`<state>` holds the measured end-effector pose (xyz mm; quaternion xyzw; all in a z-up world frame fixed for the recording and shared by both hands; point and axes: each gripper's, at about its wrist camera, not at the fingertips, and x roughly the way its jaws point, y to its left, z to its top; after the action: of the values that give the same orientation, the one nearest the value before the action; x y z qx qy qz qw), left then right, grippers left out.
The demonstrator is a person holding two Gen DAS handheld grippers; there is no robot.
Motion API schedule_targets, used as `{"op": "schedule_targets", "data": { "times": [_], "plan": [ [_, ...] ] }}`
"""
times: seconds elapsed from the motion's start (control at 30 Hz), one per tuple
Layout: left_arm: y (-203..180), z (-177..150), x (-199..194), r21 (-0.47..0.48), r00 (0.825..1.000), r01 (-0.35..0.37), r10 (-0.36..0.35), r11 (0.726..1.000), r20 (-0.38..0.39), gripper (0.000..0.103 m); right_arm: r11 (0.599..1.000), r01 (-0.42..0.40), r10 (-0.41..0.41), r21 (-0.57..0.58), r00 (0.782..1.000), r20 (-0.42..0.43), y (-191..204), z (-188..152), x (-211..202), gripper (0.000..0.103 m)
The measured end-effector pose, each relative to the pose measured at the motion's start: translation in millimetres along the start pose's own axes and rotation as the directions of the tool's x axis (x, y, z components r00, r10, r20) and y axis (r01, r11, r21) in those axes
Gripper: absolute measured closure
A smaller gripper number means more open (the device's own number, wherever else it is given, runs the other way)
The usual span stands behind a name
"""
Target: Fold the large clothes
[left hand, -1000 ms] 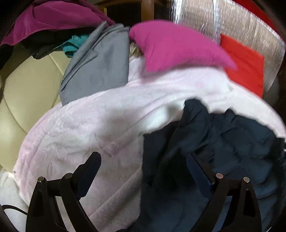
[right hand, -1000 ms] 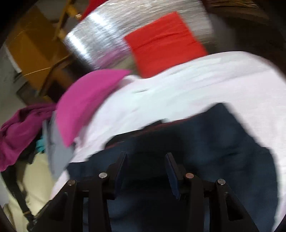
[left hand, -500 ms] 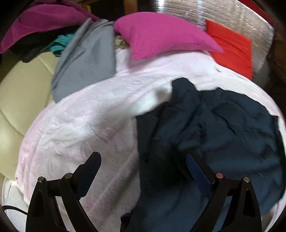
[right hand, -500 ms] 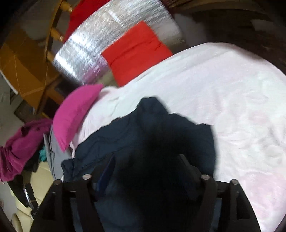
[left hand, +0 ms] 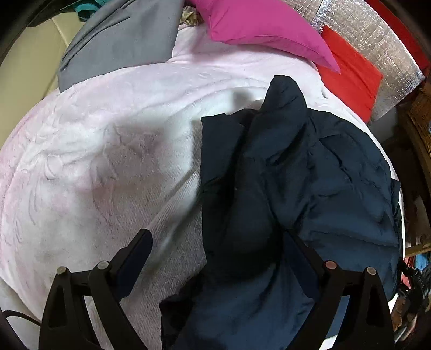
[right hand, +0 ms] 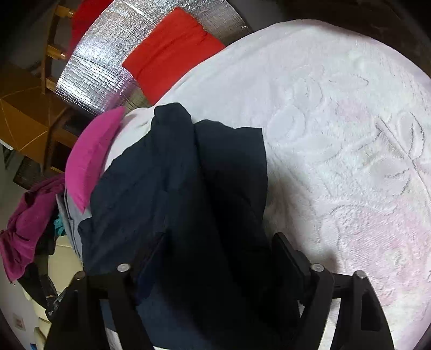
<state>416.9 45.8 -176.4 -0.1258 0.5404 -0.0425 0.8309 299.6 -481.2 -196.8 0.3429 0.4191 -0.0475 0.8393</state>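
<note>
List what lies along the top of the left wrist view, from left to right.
Grey garment → pink pillow → red cushion → silver foil sheet.

Navy jacket (left hand: pixel 309 175) bottom cut off below

A pale pink blanket (left hand: pixel 102 167) with a pressed flower pattern lies under and to the left of the fingers. Far ahead of the fingers, a magenta pillow (left hand: pixel 258 24) rests on the blanket's far edge. To the right of it lies a red cushion (left hand: pixel 353 80), and this one leans on a silver quilted foil panel (left hand: pixel 377 45). Ahead and to the left, a grey cloth (left hand: pixel 121 40) lies partly on a cream sofa (left hand: pixel 29 67). In the right wrist view, a purple garment (right hand: pixel 24 228) hangs far to the left of the fingers.
</note>
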Motion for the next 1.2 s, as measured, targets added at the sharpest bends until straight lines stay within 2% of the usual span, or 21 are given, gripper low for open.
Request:
{"op": "schedule_targets", "data": {
  "times": [0.07,0.17,0.27,0.33,0.4,0.43,0.53,0.63,0.67,0.73,0.83,1.0,1.07,1.13,1.2],
  "plan": [
    [-3.8,0.8,2.9,0.033,0.999,-0.033,0.033,0.999,0.02,0.006,0.997,0.044,-0.041,-0.069,0.998,0.042,16.1,-2.9,-5.2,0.061],
    [-11.3,-0.2,8.7,0.083,0.997,-0.07,0.068,0.994,0.024,0.005,0.99,0.099,-0.095,-0.103,0.994,0.051,20.6,-8.7,-1.3,0.062],
    [-11.2,-0.5,3.1,0.08,0.997,-0.079,0.077,0.994,0.023,0.005,0.991,0.095,-0.093,-0.092,0.995,0.031,15.5,-9.5,6.0,0.062],
    [-16.3,-3.3,-9.6,0.108,0.993,-0.111,0.105,0.988,0.06,0.005,0.995,0.076,-0.074,-0.069,0.997,0.033,16.3,-7.8,-0.8,0.059],
    [-22.4,-11.4,-26.8,0.157,0.98,-0.17,0.151,0.973,0.128,0.006,0.998,0.048,-0.046,-0.04,0.998,0.046,14.1,-6.9,-10.1,0.059],
    [-27.5,-16.9,-35.2,0.19,0.97,-0.208,0.177,0.96,0.168,0.006,0.999,0.037,-0.035,-0.035,0.998,0.053,12.4,-6.4,-12.9,0.054],
    [-43.8,-35.7,-49.4,0.314,0.933,-0.319,0.238,0.894,0.27,0.005,1.0,0.001,0.0,-0.017,0.997,0.073,7.8,-7.6,-21.4,0.034],
    [-52.2,-55.1,-53.5,0.396,0.899,-0.404,0.277,0.825,0.34,0.006,1.0,0.011,-0.011,-0.001,0.997,0.07,2.2,-7.5,-24.7,0.032],
    [-55.6,-59.5,-54.2,0.409,0.89,-0.422,0.285,0.809,0.355,0.006,1.0,0.019,-0.019,0.0,0.998,0.068,-1.0,-8.1,-24.2,0.031],
    [-58.3,-62.1,-56.4,0.426,0.885,-0.433,0.288,0.794,0.365,0.006,1.0,0.029,-0.029,0.0,0.998,0.06,-5.9,-8.5,-20.8,0.03],
    [-63.9,-68.1,-57.2,0.437,0.884,-0.437,0.284,0.786,0.372,0.006,0.999,0.033,-0.033,0.009,0.999,0.041,-11.4,-7.0,-9.1,0.029],
    [-64.4,-67.5,-58.7,0.442,0.877,-0.447,0.284,0.778,0.387,0.006,1.0,-0.017,0.018,-0.02,1.0,0.019,-1.4,-6.1,8.9,0.028],
    [-65.1,-65.9,-56.3,0.443,0.873,-0.453,0.286,0.774,0.395,0.006,0.999,-0.037,0.037,-0.031,0.999,0.011,7.5,-8.2,10.2,0.043],
    [-65.4,-65.2,-56.6,0.443,0.87,-0.456,0.283,0.772,0.402,0.006,0.996,-0.041,0.044,-0.075,0.998,0.045,20.9,-10.0,0.4,0.048],
    [-66.8,-65.0,-58.0,0.443,0.868,-0.457,0.277,0.771,0.412,0.006,0.989,-0.05,0.063,-0.137,0.993,0.095,35.0,-12.1,-11.2,0.048]
  ]
}}
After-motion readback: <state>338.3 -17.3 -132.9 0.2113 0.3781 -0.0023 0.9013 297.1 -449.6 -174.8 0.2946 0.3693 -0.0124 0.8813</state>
